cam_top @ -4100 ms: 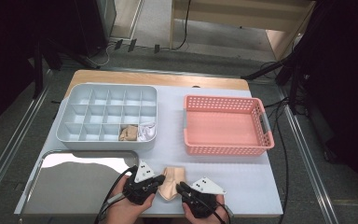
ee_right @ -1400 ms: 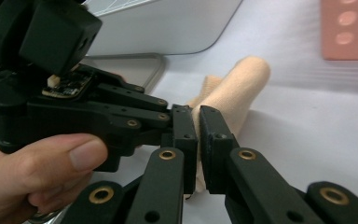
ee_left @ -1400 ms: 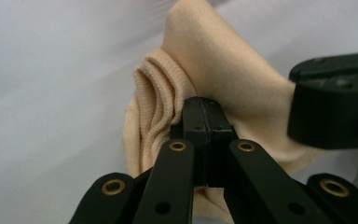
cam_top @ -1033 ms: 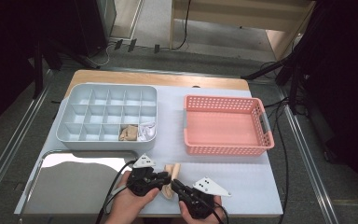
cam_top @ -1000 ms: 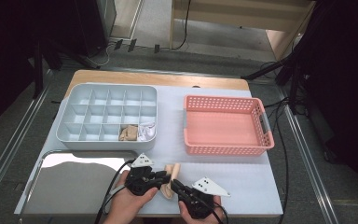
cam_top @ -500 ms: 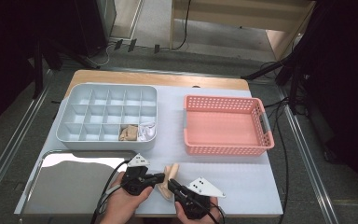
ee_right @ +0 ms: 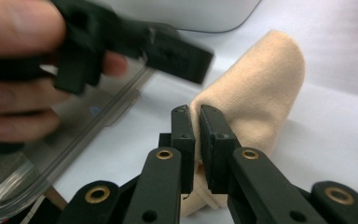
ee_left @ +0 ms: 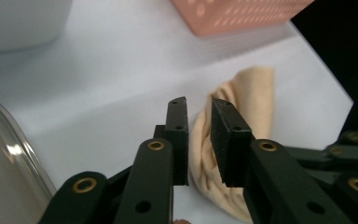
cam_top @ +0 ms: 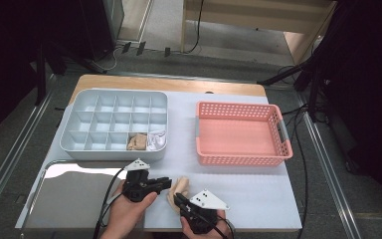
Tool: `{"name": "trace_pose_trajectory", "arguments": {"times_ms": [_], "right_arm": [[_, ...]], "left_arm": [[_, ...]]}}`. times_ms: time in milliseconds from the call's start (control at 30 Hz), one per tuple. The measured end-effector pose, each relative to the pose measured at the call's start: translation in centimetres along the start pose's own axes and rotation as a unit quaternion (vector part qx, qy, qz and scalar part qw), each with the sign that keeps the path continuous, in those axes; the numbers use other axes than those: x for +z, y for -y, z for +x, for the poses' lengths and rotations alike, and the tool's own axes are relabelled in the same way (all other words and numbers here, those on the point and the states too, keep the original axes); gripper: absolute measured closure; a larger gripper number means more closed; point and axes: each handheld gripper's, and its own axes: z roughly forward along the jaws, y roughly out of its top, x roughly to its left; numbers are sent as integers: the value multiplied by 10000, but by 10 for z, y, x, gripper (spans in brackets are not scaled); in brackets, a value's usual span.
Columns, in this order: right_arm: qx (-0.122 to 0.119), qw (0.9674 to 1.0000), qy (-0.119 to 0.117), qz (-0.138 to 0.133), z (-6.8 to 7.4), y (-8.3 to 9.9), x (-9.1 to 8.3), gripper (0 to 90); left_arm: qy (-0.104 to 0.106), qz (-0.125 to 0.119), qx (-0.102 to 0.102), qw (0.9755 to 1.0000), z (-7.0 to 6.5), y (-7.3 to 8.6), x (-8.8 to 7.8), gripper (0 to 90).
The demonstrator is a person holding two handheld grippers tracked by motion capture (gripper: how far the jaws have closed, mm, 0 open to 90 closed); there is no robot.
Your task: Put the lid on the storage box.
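A: Beige cloth (cam_top: 178, 190) sits bunched on the bench (cam_top: 238, 189) near its front edge, between the two tools and in front of the grey compartment tray (cam_top: 114, 124). Long axis runs from the person toward the far side, leaning slightly right in the high view; the rounded folded end points away, toward the gap between tray and pink basket (cam_top: 241, 132).

B: Grip status?

A: Right hand-held gripper (ee_right: 195, 114) pinches a fold at the cloth's near end, jaws nearly together. Left hand-held gripper (ee_left: 198, 105) has just been opening; its jaws stand slightly apart with nothing between them, and the cloth lies just behind them.

B: Risks?

A: My judgement: the right pinch holds only a thin fold, so a lift could let it slip out or unroll the bundle. The left may close on air or snag one layer. The clear lid (cam_top: 74, 189) lies close at the left and could get nudged.
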Motion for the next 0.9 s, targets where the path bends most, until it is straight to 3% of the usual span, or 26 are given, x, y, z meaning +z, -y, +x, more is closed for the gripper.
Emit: {"name": "trace_pose_trajectory", "arguments": {"times_ms": [167,333,500,667,733,833,900], "right_arm": [[-113,9999,108,3,4,2,5,844],[-186,9997,134,-19,5,3,5,842],[-257,9996,113,-32,6,3,1,816],[-298,9995,-18,-50,6,2,-13,794],[-257,9995,-43,-184,4,0,-22,800],[-146,9991,44,-393,0,-4,-32,834],[-181,9991,101,-360,-1,-5,-28,845]], "left_arm": [[227,-119,226,9994,-14,-3,1,627],[2,47,400,9992,-22,-4,12,697],[-159,199,401,9989,-20,-4,16,753],[-182,221,414,9987,-19,-4,16,758],[-186,203,407,9988,-18,-3,16,757],[-183,212,386,9989,-18,-3,16,757],[-183,209,372,9989,-18,-3,16,753]]}}
